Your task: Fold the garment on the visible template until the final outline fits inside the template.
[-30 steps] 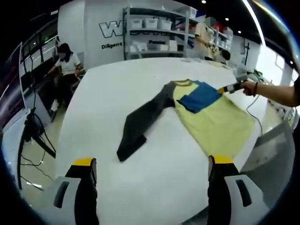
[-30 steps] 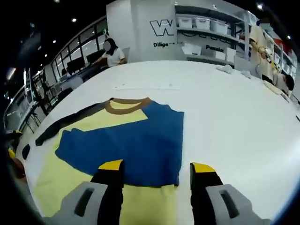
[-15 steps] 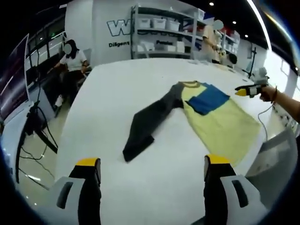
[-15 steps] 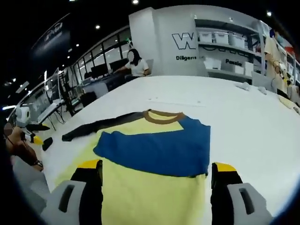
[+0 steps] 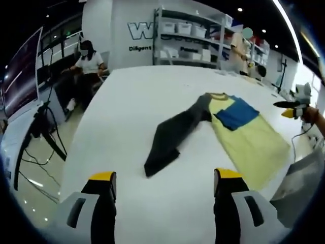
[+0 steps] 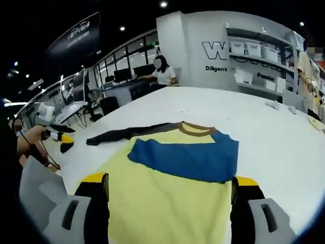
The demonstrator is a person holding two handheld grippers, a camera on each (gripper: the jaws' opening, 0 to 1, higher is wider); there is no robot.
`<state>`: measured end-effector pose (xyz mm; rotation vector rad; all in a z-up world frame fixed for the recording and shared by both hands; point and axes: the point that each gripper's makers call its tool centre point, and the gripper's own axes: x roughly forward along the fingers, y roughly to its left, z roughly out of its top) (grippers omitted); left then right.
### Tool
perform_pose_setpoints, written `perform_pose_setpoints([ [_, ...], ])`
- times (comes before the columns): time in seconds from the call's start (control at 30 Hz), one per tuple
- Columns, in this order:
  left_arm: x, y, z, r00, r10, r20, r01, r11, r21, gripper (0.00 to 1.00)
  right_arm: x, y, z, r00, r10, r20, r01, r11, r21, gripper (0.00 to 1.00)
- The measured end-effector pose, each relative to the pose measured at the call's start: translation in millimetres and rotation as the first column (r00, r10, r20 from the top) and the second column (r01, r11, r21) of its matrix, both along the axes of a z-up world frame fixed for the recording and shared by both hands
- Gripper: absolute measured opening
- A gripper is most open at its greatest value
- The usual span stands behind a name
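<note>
Yellow raglan shirt (image 5: 252,140) spread flat on white worktop (image 5: 132,107), blue sleeve (image 6: 188,158) already folded across chest, grey sleeve (image 5: 171,140) stretched out toward 8 o'clock, awaiting its fold. Left tool (image 5: 163,179) released, hovering short of that cuff. Right tool (image 6: 169,182) released, empty, poised over hem. Template outline not discernible.

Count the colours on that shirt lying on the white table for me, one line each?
Shirt on the table, by colour:
Yellow body: 1
Blue sleeve folded across the chest: 1
Dark grey sleeve stretched out flat: 1
Brown collar: 1
Total: 4 colours
</note>
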<state>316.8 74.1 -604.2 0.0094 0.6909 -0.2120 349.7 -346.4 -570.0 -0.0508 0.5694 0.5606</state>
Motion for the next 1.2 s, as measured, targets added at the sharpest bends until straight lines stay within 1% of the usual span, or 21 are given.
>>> perform_pose_setpoints([
  [0.07,2.2,5,-3.9,1.0,0.019,-0.009,-0.019,1.0,0.001,0.66,-7,0,1.8,1.0,0.005,0.006,-0.005,1.0,-0.003,0.99],
  [0.13,5.0,11,-8.5,0.999,0.04,-0.018,-0.04,0.999,0.0,0.58,-11,0,3.0,1.0,0.002,0.011,-0.001,1.0,-0.006,0.98],
  [0.27,11.2,16,-20.9,0.998,0.054,-0.038,-0.054,0.999,-0.001,0.5,-17,-6,3.4,1.0,-0.012,0.019,0.012,1.0,-0.01,0.94],
  [0.37,16.1,17,-30.4,0.997,0.058,-0.051,-0.058,0.998,-0.003,0.42,-19,-12,2.9,0.999,-0.031,0.021,0.031,0.999,-0.02,0.9],
  [0.43,18.8,16,-35.7,0.996,0.07,-0.061,-0.071,0.997,-0.024,0.38,-20,-15,2.7,0.999,-0.037,0.018,0.037,0.999,-0.026,0.9],
  [0.5,21.2,14,-39.1,0.996,0.062,-0.06,-0.064,0.997,-0.032,0.33,-21,-18,3.4,0.999,-0.047,0.021,0.048,0.998,-0.033,0.89],
  [0.6,22.9,14,-48.4,0.994,0.06,-0.089,-0.063,0.998,-0.029,0.3,-22,-20,4.6,0.998,-0.055,0.022,0.056,0.998,-0.031,0.89],
  [0.77,26.8,12,-53.2,0.994,0.056,-0.089,-0.059,0.998,-0.035,0.23,-24,-22,2.5,0.998,-0.059,0.015,0.06,0.997,-0.041,0.89],
  [0.87,27.4,11,-59.0,0.993,0.046,-0.111,-0.049,0.999,-0.024,0.2,-25,-23,2.0,0.998,-0.056,0.014,0.056,0.997,-0.047,0.88],
  [1.1,31.6,10,-64.7,0.992,0.04,-0.116,-0.041,0.999,-0.011,0.05,-27,-25,1.5,0.998,-0.059,0.013,0.06,0.997,-0.055,0.87],
  [1.2,32.5,9,-65.0,0.993,0.038,-0.11,-0.04,0.999,-0.014,0.0,-27,-26,1.6,0.998,-0.058,0.015,0.059,0.997,-0.057,0.86],
])
